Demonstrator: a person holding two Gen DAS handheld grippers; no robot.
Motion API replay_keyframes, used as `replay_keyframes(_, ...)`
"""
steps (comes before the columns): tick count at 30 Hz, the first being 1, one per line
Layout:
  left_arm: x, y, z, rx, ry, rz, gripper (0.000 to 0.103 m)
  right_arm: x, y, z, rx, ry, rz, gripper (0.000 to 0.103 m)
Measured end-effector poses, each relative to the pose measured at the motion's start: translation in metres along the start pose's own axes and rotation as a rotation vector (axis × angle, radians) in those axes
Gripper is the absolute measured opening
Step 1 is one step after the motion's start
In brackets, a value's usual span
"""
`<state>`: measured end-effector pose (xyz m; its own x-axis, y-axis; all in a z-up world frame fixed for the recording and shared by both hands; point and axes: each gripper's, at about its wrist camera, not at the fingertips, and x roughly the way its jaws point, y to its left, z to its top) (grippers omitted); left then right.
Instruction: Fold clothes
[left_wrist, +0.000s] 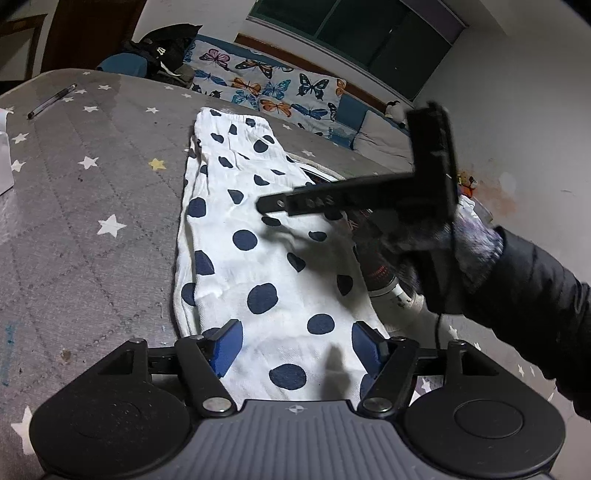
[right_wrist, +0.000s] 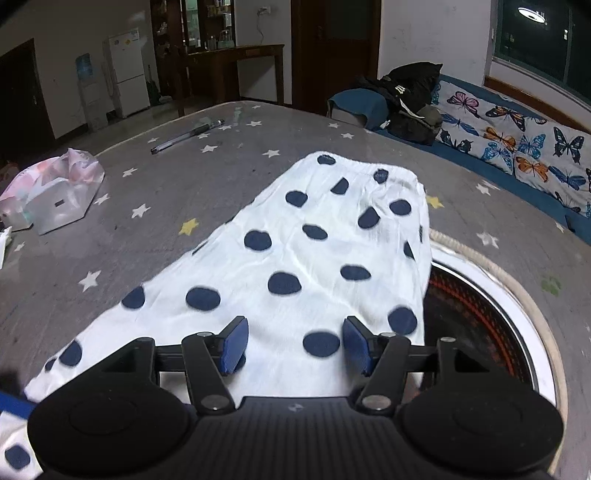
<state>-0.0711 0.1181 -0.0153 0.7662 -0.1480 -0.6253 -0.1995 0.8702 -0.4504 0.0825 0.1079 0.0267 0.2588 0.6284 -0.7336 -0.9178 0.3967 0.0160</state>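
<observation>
A white garment with navy dots (left_wrist: 255, 236) lies folded lengthwise on the grey star-patterned table cover (left_wrist: 81, 206). It also shows in the right wrist view (right_wrist: 314, 251). My left gripper (left_wrist: 297, 349) is open just above the garment's near end, blue pads (left_wrist: 227, 345) apart. My right gripper (right_wrist: 295, 345) is open above the garment's middle, holding nothing. In the left wrist view the right gripper (left_wrist: 266, 205) shows from the side, blurred, held over the garment by a gloved hand (left_wrist: 461, 251).
A pen (right_wrist: 188, 136) lies at the table's far side. A plastic bag (right_wrist: 51, 192) sits at the left. A round heater opening (right_wrist: 480, 317) in the table lies beside the garment's right edge. A butterfly-print bench (right_wrist: 517, 144) with dark clothes (right_wrist: 410, 99) stands behind.
</observation>
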Motion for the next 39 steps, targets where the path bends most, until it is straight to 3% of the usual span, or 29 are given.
replay_keyframes(14,0.003,-0.001,-0.002,0.016,-0.005,-0.029,0.075,0.055,-0.011,0.053,0.033,-0.008,-0.001,0.071)
replay_keyframes(25,0.004,-0.001,-0.004,0.012,-0.012,-0.053,0.078,0.084,-0.025,0.086,0.071,-0.035,-0.033,0.074)
replay_keyframes(39,0.000,0.001,-0.011,-0.004,-0.026,-0.079,0.080,0.119,-0.028,0.114,0.073,-0.035,-0.085,0.094)
